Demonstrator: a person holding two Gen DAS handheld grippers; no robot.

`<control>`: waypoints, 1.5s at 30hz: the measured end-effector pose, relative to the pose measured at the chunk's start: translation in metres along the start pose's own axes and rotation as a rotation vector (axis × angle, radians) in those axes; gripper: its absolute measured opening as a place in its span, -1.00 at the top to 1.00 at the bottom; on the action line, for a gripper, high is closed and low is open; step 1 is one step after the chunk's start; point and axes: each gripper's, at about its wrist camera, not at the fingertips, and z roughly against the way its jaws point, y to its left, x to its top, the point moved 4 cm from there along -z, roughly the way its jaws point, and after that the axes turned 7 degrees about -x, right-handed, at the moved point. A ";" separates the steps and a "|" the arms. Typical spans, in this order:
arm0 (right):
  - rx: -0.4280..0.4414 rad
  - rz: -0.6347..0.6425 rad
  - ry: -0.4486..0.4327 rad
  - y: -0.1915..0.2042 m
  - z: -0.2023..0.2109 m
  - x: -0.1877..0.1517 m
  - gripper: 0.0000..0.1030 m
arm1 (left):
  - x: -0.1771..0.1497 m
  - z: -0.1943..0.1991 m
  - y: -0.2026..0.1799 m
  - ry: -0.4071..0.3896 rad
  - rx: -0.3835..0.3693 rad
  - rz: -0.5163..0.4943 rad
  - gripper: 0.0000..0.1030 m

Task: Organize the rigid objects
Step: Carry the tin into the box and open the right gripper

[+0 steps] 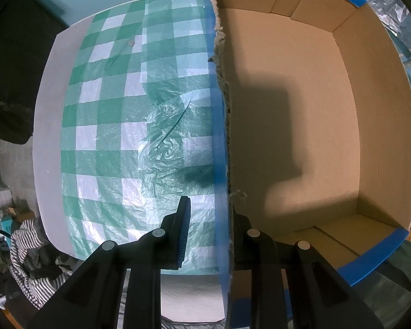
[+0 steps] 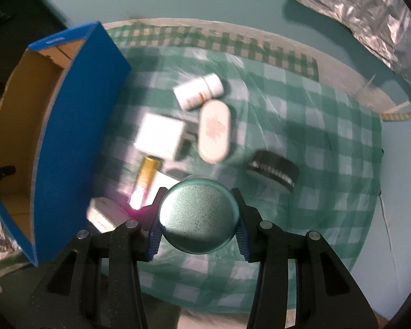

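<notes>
My right gripper [image 2: 198, 226] is shut on a round metal tin [image 2: 198, 216], held above the green checked cloth [image 2: 315, 164]. Below it lie a white pill bottle [image 2: 198, 94], a white oval case [image 2: 215, 131], a white box [image 2: 161, 135], a gold tube [image 2: 146, 176], a small white packet [image 2: 106, 213] and a black ribbed lid [image 2: 272, 171]. A blue cardboard box [image 2: 76, 142] stands open at the left. My left gripper [image 1: 209, 235] straddles the torn left wall [image 1: 222, 109] of that box [image 1: 301, 109]; its jaws stand close on either side of the wall. The box interior shows nothing in it.
Crinkled foil [image 2: 356, 13] hangs at the back right. Striped cloth [image 1: 27, 246] and clutter lie off the table's left edge. The checked cloth [image 1: 123, 109] left of the box has wrinkled plastic [image 1: 167, 137] on it.
</notes>
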 end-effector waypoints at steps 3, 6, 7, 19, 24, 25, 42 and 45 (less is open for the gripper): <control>0.019 0.018 -0.007 0.004 0.004 0.013 0.14 | 0.000 -0.001 -0.001 0.000 0.000 -0.007 0.55; 0.045 0.031 -0.012 0.011 0.013 0.017 0.14 | 0.000 -0.003 -0.001 0.003 0.000 -0.010 0.55; 0.054 0.037 -0.018 0.015 0.017 0.023 0.14 | -0.001 -0.004 -0.001 0.003 0.000 -0.011 0.55; 0.118 0.126 -0.092 0.069 0.052 0.081 0.14 | -0.005 -0.004 0.000 0.016 -0.010 0.003 0.55; 0.124 0.189 -0.099 0.097 0.053 0.104 0.14 | -0.004 -0.004 0.001 0.013 -0.005 -0.005 0.55; 0.123 0.199 -0.100 0.102 0.053 0.108 0.14 | -0.004 -0.004 0.001 0.013 -0.006 -0.006 0.55; 0.109 0.350 -0.028 0.171 0.003 0.137 0.14 | -0.008 -0.011 0.007 0.021 -0.010 0.013 0.55; 0.095 0.353 -0.006 0.172 -0.008 0.136 0.14 | -0.009 -0.014 0.009 0.020 -0.005 0.013 0.55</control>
